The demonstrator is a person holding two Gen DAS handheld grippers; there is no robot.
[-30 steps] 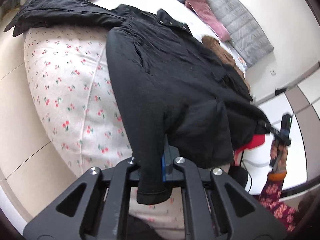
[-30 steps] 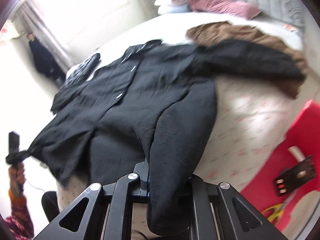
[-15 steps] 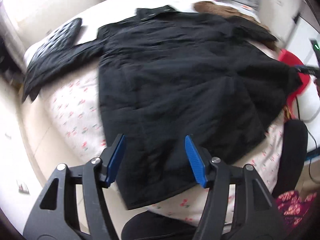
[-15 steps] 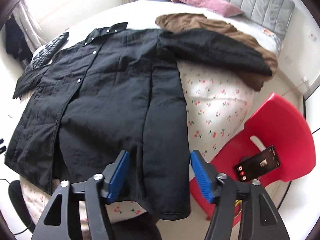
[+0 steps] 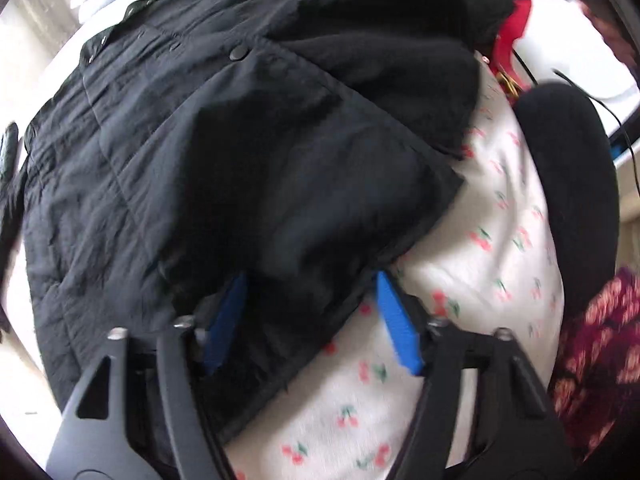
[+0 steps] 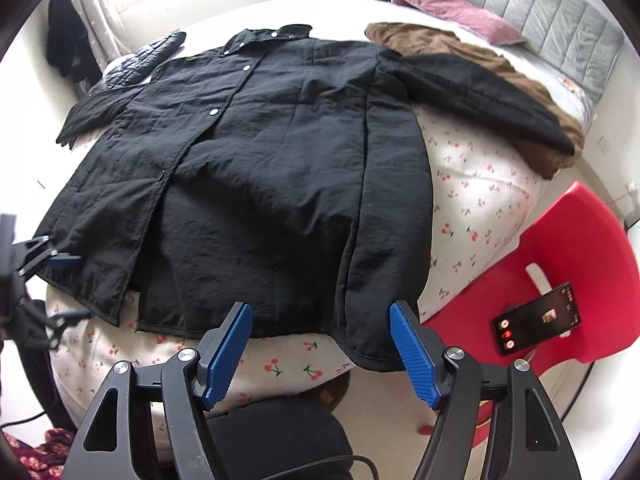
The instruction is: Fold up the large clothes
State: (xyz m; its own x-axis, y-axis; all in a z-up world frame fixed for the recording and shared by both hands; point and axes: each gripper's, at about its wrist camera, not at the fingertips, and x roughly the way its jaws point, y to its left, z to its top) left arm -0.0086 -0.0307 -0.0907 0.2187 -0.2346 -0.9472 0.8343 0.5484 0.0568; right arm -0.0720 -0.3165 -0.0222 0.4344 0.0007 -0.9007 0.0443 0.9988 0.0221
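Left gripper [image 5: 308, 316]: jaws apart, just been closing, hem corner of black coat [image 5: 208, 152] between the blue pads, no clamp visible. Right gripper [image 6: 320, 352]: jaws apart, just been opening, poised over the coat's opposite hem edge. Coat: spread front-up across the cherry-print bed [image 6: 480, 196]. Red chair [image 6: 568, 256]: beside the bed, carrying a phone [image 6: 536, 324].

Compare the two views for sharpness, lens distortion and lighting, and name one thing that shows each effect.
Left wrist view: motion-blurred, the cherry-print bedsheet and black coat smeared. Right wrist view: sharp, the snaps on the coat crisp; fisheye bends the grey headboard and red chair; daylight washes out the wall beyond the bed.
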